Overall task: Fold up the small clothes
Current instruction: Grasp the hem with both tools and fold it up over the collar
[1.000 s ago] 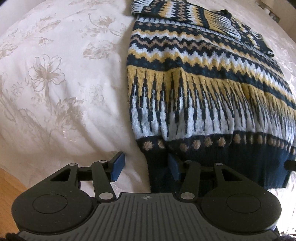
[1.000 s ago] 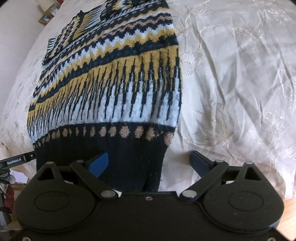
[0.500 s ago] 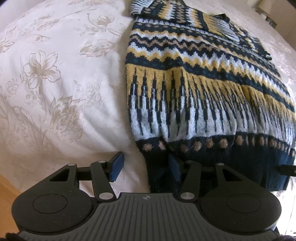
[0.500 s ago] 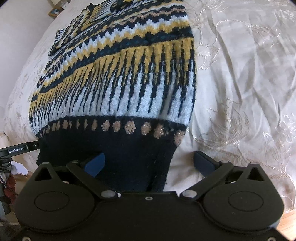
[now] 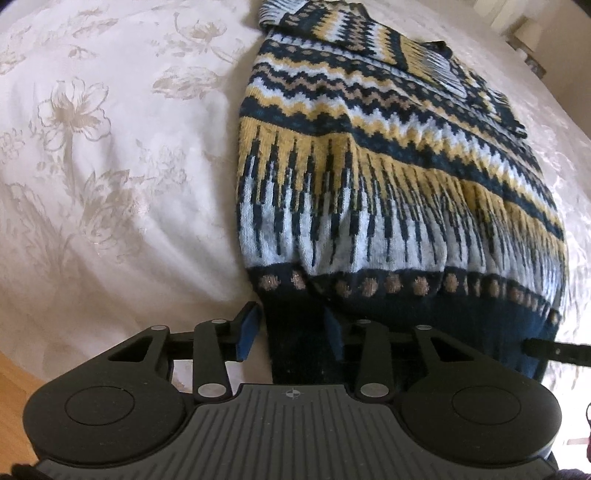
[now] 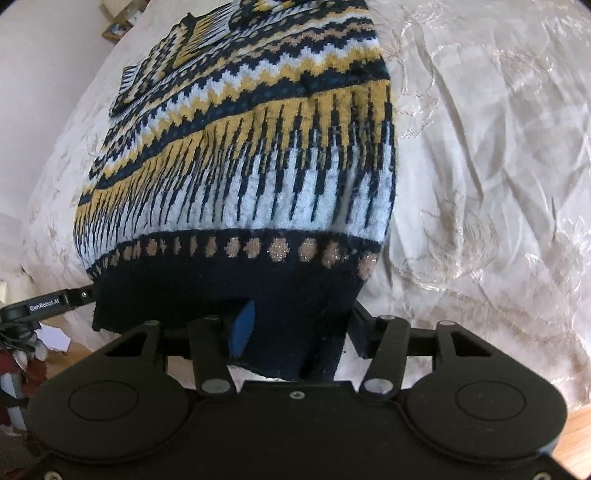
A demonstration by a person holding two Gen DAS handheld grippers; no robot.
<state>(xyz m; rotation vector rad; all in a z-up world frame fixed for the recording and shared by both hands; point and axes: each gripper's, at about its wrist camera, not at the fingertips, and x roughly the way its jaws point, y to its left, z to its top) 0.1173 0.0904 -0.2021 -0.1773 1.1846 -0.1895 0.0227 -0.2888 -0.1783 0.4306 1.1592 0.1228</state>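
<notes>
A knitted sweater point(image 5: 369, 177) with navy, yellow, white and tan bands lies on a cream flowered bedspread point(image 5: 92, 166), its sleeves folded over the far part. It fills the right wrist view too point(image 6: 258, 166). My left gripper point(image 5: 291, 332) has its blue pads on either side of the hem's left corner, jaws half closed around the navy ribbing. My right gripper point(image 6: 299, 328) stands the same way around the hem's right corner. The hem looks slightly raised at both corners. Whether the pads press the cloth is unclear.
The bedspread point(image 6: 498, 166) stretches wide on both sides of the sweater. Wooden floor point(image 5: 14, 376) shows past the near bed edge. A small framed object point(image 6: 114, 29) stands at the far left. The other gripper's finger point(image 6: 48, 301) shows beside the hem.
Both grippers moved forward onto the hem and their jaws narrowed around the navy ribbing. The hem corners now sit between the pads and bulge upward.
</notes>
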